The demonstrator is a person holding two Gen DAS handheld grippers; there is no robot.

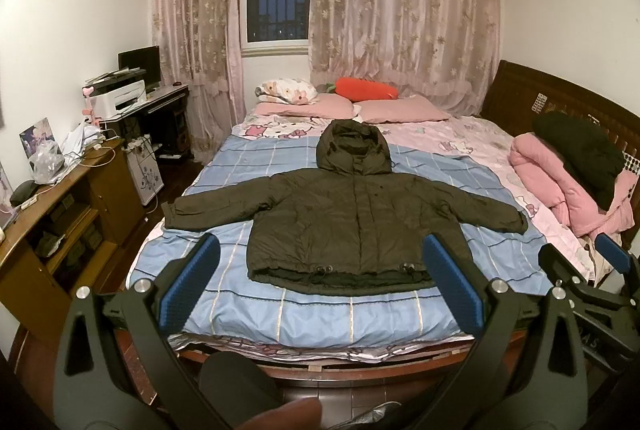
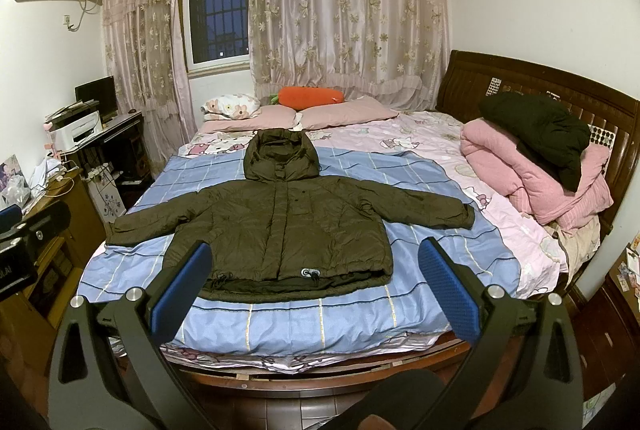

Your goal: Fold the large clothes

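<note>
The left gripper (image 1: 320,250) is hovering with fingers spread wide, gripping nothing. Ahead of it, the olive hooded jacket (image 1: 352,214) is lying flat on the blue checked sheet (image 1: 248,302), sleeves outstretched. The right gripper (image 2: 316,256) is likewise hanging spread apart, the jacket's hem just beyond its fingertips.

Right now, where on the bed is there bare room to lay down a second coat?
Bare blue sheet runs between the jacket hem and the foot edge. Pink sheet lies open between the jacket's sleeve and the pink quilt pile. Pillows crowd the far side. Both grippers hang open, left, right.
</note>
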